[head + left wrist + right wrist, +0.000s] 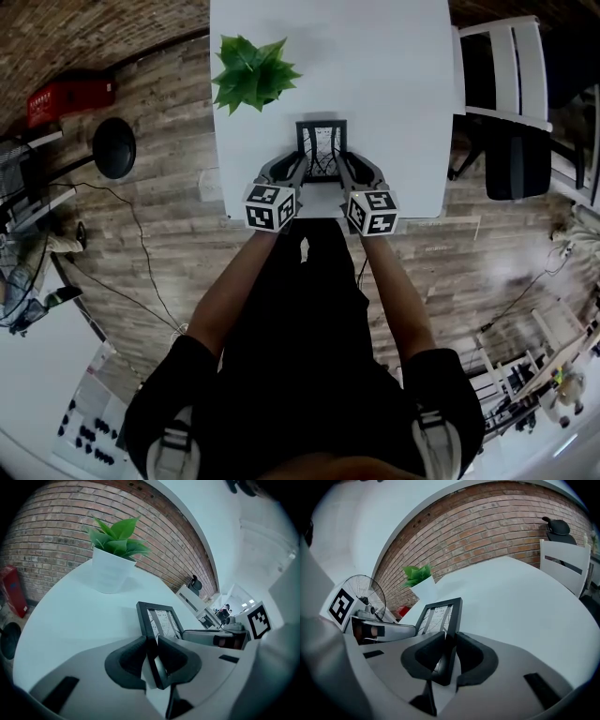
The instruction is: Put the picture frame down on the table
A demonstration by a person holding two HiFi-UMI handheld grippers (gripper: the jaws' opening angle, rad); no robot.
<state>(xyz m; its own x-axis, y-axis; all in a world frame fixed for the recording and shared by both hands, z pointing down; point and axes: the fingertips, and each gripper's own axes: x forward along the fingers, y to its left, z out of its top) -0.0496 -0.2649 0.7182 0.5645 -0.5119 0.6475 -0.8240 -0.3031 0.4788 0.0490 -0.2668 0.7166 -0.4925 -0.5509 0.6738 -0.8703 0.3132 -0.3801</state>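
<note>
seen from above, a person stands at the near edge of a white table [394, 84] with both arms stretched forward, a two-jaw gripper in each hand. between the grippers is a small picture frame [322, 150], black-rimmed, with a pale print of thin dark lines. it sits over the near middle of the tabletop, close to the edge by the person.

the left gripper [296, 171] has its jaws closed on the frame's left side, and the right gripper [345, 171] has its jaws closed on the right side. in the left gripper view, the dark pads of the left gripper [152, 656] sit against either face of the frame's [157, 620] rim, and the frame rises upright beyond them. the right gripper view shows the same for the right gripper [449, 656]: the rim of the frame [440, 616] is pinched between the two pads. the frame's lower edge is hidden behind the jaws, so it is unclear whether it touches the tabletop.

a green plant [253, 73] in a white pot stands further back on the table, to the left, well apart from the frame. a white chair [511, 75] stands to the right of the table. the floor [141, 234] is wood plank, and a brick wall [56, 527] runs behind the table.
</note>
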